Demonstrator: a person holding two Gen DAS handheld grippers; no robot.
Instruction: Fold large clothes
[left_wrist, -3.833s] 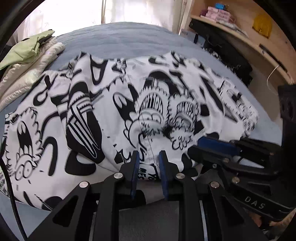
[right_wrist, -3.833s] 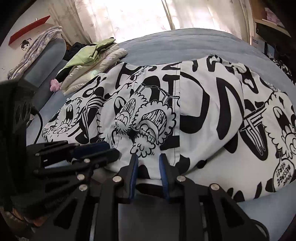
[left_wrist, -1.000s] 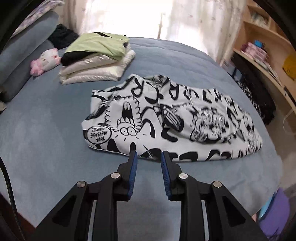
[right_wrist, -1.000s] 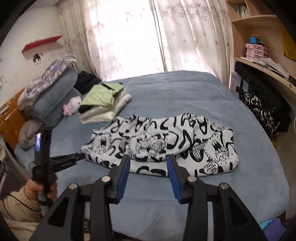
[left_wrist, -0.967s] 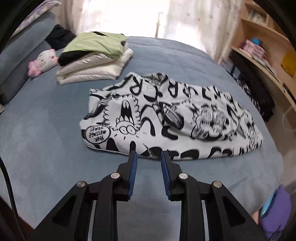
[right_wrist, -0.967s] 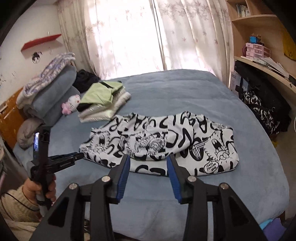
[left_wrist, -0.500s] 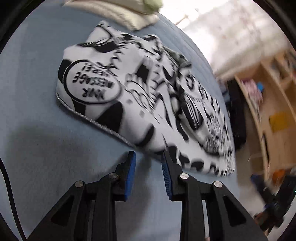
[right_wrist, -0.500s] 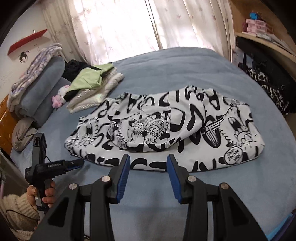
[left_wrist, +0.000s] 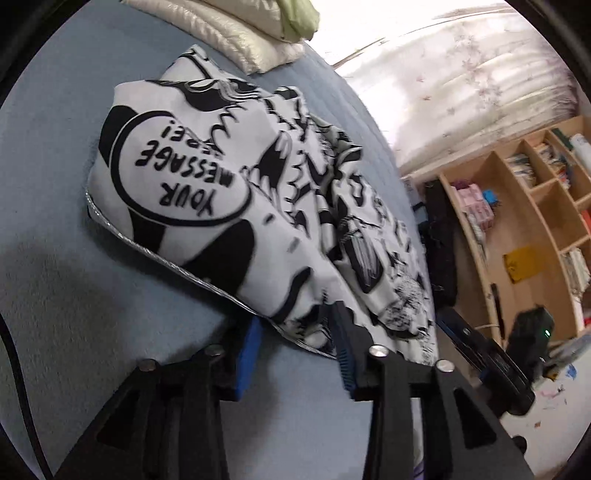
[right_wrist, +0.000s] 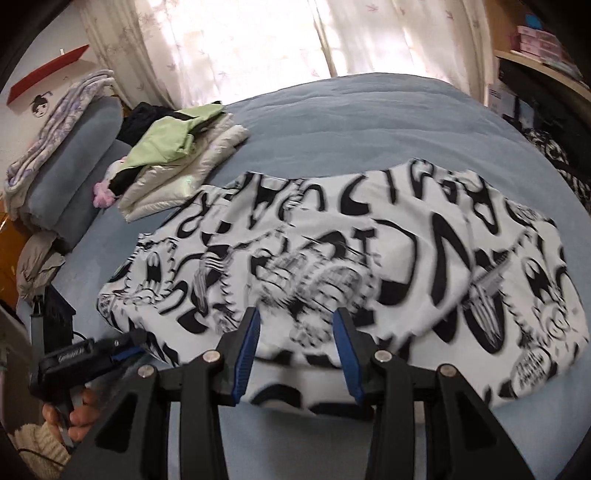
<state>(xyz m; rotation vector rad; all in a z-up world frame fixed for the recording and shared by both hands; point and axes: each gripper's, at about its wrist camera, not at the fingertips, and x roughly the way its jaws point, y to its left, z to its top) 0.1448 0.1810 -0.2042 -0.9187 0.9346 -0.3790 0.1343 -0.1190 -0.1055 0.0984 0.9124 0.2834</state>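
A large white garment with black cartoon print (left_wrist: 229, 206) lies folded into a long strip on the blue bed (left_wrist: 48, 280). My left gripper (left_wrist: 295, 336) is open, its blue pads either side of the garment's near hem at one end. In the right wrist view the same garment (right_wrist: 406, 258) spreads across the bed, and my right gripper (right_wrist: 295, 339) is open over its near edge, close to the cloth. The left gripper also shows in the right wrist view (right_wrist: 125, 349) at the garment's left end.
A stack of folded clothes, cream and light green (right_wrist: 177, 158), sits on the bed behind the garment. Grey pillows and blankets (right_wrist: 66, 155) lie at the left. Wooden shelves (left_wrist: 535, 206) and dark bags stand beside the bed on the right.
Both grippers have come down from a high view to the garment's near edge. The left one has swung to the end with the speech-bubble print and opened wider around the hem.
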